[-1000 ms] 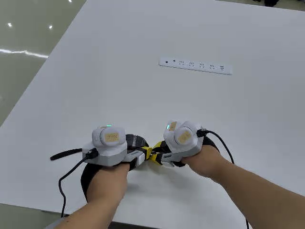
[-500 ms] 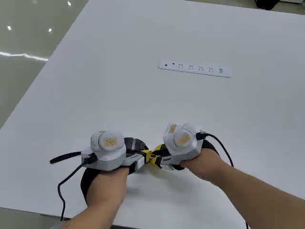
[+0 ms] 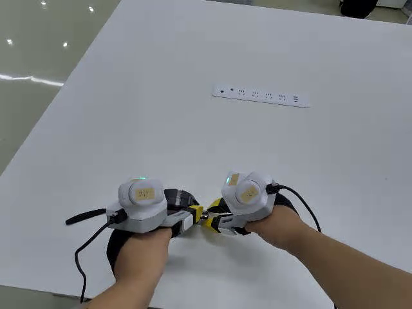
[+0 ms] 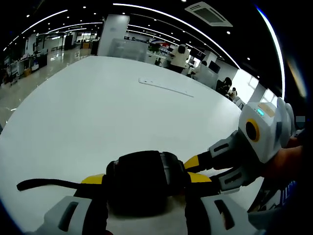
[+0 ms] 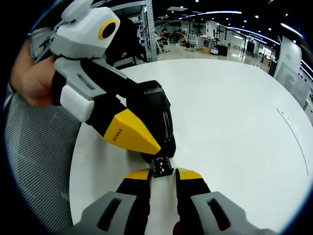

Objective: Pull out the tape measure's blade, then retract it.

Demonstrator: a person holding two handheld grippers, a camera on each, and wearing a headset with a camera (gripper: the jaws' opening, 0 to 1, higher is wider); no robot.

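A black tape measure sits just above the white table, near its front edge. My left gripper is shut on its body, with a yellow fingertip on each side. The right gripper faces it from the right, and its jaws are closed on the small black hook tab at the blade's end. The tab lies right at the case, with almost no blade showing. In the left gripper view the right gripper reaches in from the right.
A white power strip lies flat further back on the table. The tape measure's black strap trails to the left. The table's front edge runs just under my hands, and the floor drops away to the left.
The head view has shifted slightly. Both grippers and the tape measure keep the same hold and spacing.
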